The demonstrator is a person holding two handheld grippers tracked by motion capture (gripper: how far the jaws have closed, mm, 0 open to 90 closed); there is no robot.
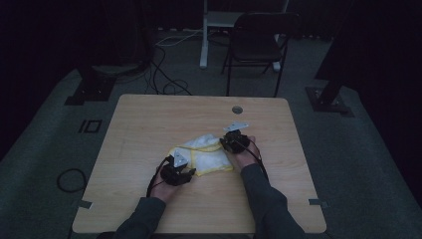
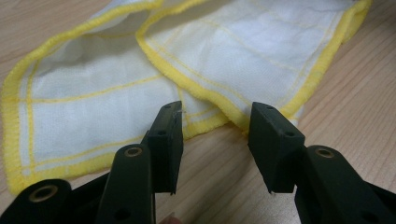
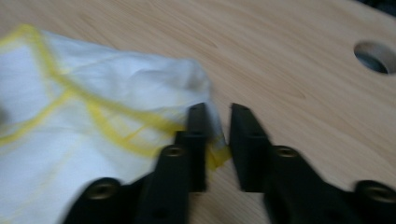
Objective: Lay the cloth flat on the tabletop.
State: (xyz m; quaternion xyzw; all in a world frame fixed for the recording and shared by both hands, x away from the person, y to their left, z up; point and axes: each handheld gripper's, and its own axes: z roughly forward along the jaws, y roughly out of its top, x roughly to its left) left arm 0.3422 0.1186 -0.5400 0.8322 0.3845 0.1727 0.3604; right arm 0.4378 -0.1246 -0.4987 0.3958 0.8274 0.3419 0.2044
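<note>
The high view looks forward and down from above the near edge of the table (image 1: pixel 149 119). Each gripper view sits low and close over the tabletop; all three share the white cloth (image 1: pixel 206 154) at mid-table.

No legible text, labels, brands, numbers or signs anywhere: none on the cloth (image 2: pixel 224 56), none on the desk (image 1: pixel 149 124), none on either claw.
</note>
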